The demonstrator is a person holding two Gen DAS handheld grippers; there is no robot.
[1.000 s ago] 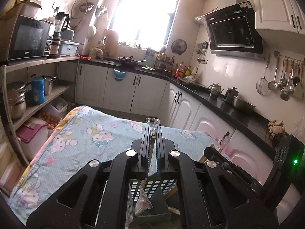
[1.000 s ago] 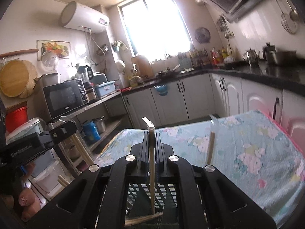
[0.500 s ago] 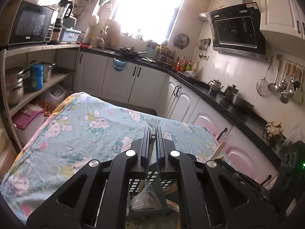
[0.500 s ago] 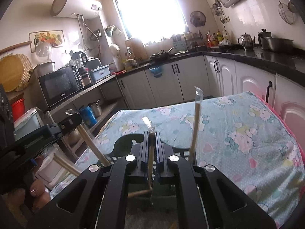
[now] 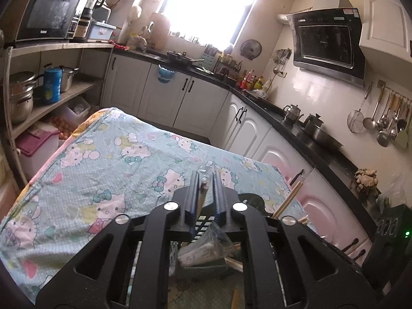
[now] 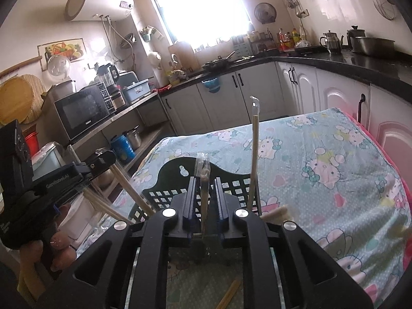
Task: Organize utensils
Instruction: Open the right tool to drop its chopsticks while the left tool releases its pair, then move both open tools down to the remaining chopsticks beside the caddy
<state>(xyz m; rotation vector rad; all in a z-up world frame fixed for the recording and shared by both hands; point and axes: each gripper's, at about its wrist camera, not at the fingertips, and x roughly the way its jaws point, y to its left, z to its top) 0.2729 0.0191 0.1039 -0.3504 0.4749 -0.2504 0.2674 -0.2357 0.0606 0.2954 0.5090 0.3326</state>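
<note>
- We note a black perforated utensil basket (image 6: pixel 180 193) standing on the table, on a pale blue cartoon-cat tablecloth (image 6: pixel 322 167); both grippers sit just above it.
- Right gripper (image 6: pixel 204 195): we see one wrapped pair of wooden chopsticks (image 6: pixel 204 193) upright between the fingers, its lower end down in the basket. The jaws are opening; a gap shows on either side of the sticks, so we read them as let go.
- Left gripper (image 5: pixel 205 195): another wrapped chopstick pair (image 5: pixel 202 193) stands between its fingers, leaning against the left finger with a gap at the right. These jaws are opening too; the pads do not clamp it.
- Below the left gripper, in the basket (image 5: pixel 200 260), we see clear plastic wrappers (image 5: pixel 213 242) and more wooden sticks lying crosswise.
- One wrapped chopstick pair (image 6: pixel 253 159) stands nearly upright at the basket's right side, clear of both grippers.
- More chopsticks (image 6: pixel 128 188) lean out of the basket's left side, passing just under the left gripper's body (image 6: pixel 64 177) in the right wrist view.
- A person's hand (image 6: pixel 55 247) holds that gripper's handle at the left edge.
- One loose chopstick (image 6: pixel 229 293) lies on the cloth near the bottom edge.
- Surroundings: white kitchen cabinets (image 5: pixel 180 97), microwave (image 5: pixel 49 13) on a shelf, range hood (image 5: pixel 327 36).
</note>
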